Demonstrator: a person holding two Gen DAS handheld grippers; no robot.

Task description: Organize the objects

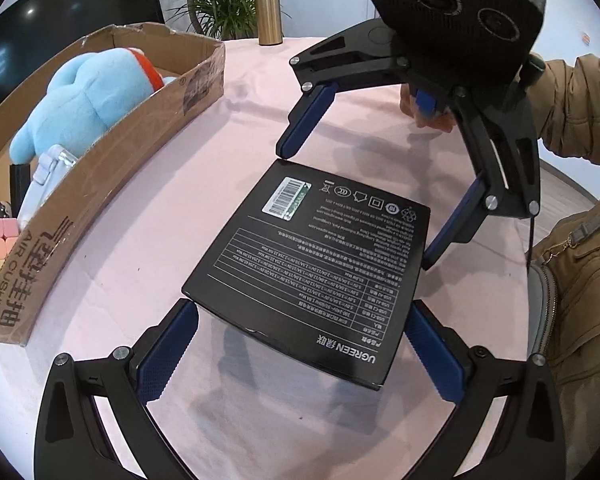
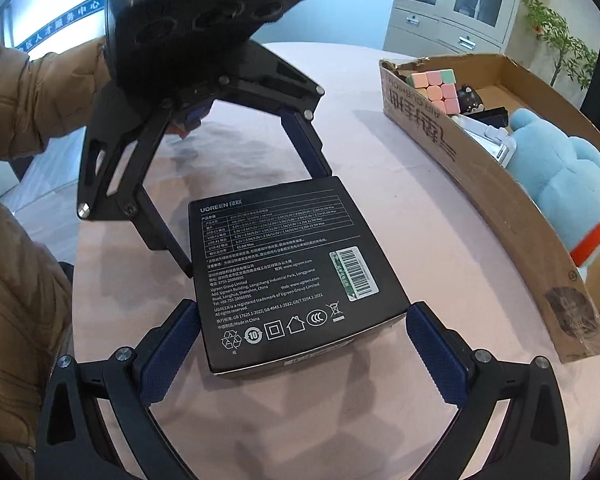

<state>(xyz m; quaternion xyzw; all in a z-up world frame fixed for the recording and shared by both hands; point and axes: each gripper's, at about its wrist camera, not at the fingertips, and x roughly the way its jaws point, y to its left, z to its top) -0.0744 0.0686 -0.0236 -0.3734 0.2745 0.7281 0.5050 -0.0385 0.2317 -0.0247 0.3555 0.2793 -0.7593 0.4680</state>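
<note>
A flat black UGREEN box point(image 1: 312, 256) point(image 2: 284, 268) lies label-up on the pink tablecloth point(image 1: 204, 184). My two grippers face each other over it. In the left wrist view my left gripper point(image 1: 303, 305) is open, its blue pads on either side of the box's near end, tips at the corners. At the far end my right gripper point(image 1: 355, 210) is open too, one tip at a corner and the other along the box's side. The right wrist view mirrors this: right gripper point(image 2: 304, 306) near, left gripper point(image 2: 256, 223) far. I cannot tell whether any pad presses the box.
An open cardboard carton point(image 1: 140, 152) point(image 2: 480, 184) beside the box holds a blue plush toy point(image 1: 88, 92) point(image 2: 560, 184), a pastel puzzle cube point(image 2: 436, 84), a small black figurine point(image 2: 470, 100) and a white item point(image 1: 48, 176). A gold flask point(image 1: 267, 6) stands at the back. Tan sleeves point(image 1: 572, 100) hold the grippers.
</note>
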